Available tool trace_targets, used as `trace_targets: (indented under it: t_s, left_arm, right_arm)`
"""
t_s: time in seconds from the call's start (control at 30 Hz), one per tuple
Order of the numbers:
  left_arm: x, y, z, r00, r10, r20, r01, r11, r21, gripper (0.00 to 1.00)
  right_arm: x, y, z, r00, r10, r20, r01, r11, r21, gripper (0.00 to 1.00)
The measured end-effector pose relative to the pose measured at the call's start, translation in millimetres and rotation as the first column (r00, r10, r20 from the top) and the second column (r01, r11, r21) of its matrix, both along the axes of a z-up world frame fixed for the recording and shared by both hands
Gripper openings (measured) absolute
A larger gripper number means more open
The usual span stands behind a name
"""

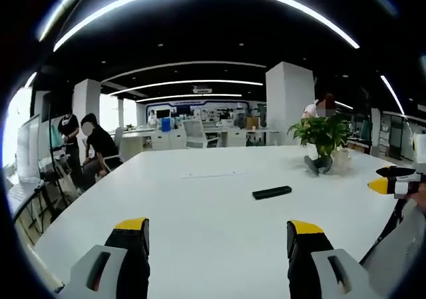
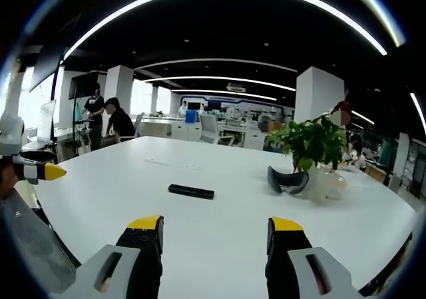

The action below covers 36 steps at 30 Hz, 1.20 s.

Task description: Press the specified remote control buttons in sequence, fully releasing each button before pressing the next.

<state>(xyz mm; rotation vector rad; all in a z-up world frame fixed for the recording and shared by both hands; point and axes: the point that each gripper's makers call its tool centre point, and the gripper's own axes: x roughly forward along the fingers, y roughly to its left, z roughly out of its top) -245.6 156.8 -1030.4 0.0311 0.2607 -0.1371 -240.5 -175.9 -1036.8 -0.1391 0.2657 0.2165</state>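
Left gripper (image 1: 218, 236) low in the left gripper view, jaws spread wide, nothing between the yellow-tipped fingers (image 1: 131, 224). Hovering above the near edge of the white table (image 1: 200, 219), clear of the surface. Remote (image 1: 271, 192) flat on the table ahead and a bit right of the jaws, well apart from them, long side running roughly across the view, dark and slim, buttons too small to make out. Strip of paper (image 1: 212, 174) farther back, near the table's middle. Potted plant (image 1: 322, 138) at the far right of the table, beside a dark curved object (image 1: 319, 165) at its foot. Right gripper (image 1: 394, 181) poking in from the right edge, yellow tip showing, state not readable from there.

Right gripper (image 2: 215, 236) low in the right gripper view, jaws likewise wide apart and empty, above the table (image 2: 219, 219). Remote (image 2: 191, 191) ahead, slightly left of the jaw gap, well apart from the tips. Plant (image 2: 309, 142) to the right, past the remote, with the dark curved object (image 2: 287, 180) and a clear vase (image 2: 327, 183) at its base. Left gripper (image 2: 40, 171) entering from the left edge, yellow tip pointing inward.

Two people (image 2: 106, 122) standing beyond the table's far left, by desks; office with pillars and ceiling light strips behind.
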Motion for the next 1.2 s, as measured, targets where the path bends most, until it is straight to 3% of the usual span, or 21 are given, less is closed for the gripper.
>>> trace_targets:
  t_s: [0.23, 0.4, 0.5, 0.73, 0.93, 1.2]
  left_arm:
    - [9.2, 5.2, 11.5, 1.0, -0.019, -0.021, 0.019, 1.0, 0.013, 0.87]
    - [22.9, -9.7, 20.8, 0.992, -0.117, -0.047, 0.119, 0.992, 0.045, 0.84]
    - [35.0, -23.3, 23.3, 0.98, -0.187, -0.066, 0.192, 0.979, 0.069, 0.82]
    - [61.8, -43.9, 24.7, 0.96, -0.26, -0.101, 0.268, 0.96, 0.077, 0.81]
    - [86.2, -64.3, 23.6, 0.93, -0.342, -0.133, 0.358, 0.926, 0.124, 0.8]
    - [119.1, -98.8, 30.0, 0.89, -0.423, -0.171, 0.445, 0.886, 0.129, 0.8]
  right_arm:
    - [0.3, -0.8, -1.4, 1.0, -0.003, -0.007, 0.003, 1.0, -0.005, 0.61]
    - [0.1, -0.4, -2.0, 1.0, 0.0, -0.009, 0.0, 1.0, -0.004, 0.6]
    - [-0.2, -1.3, -1.6, 1.0, -0.004, -0.007, 0.004, 1.0, 0.001, 0.6]
    - [-0.2, -2.2, -2.8, 1.0, -0.009, -0.013, 0.009, 1.0, 0.001, 0.59]
    - [-0.5, -2.3, -4.6, 1.0, -0.008, -0.021, 0.008, 1.0, -0.003, 0.58]
    - [-1.2, -2.1, -8.5, 0.999, -0.007, -0.038, 0.006, 1.0, -0.017, 0.56]
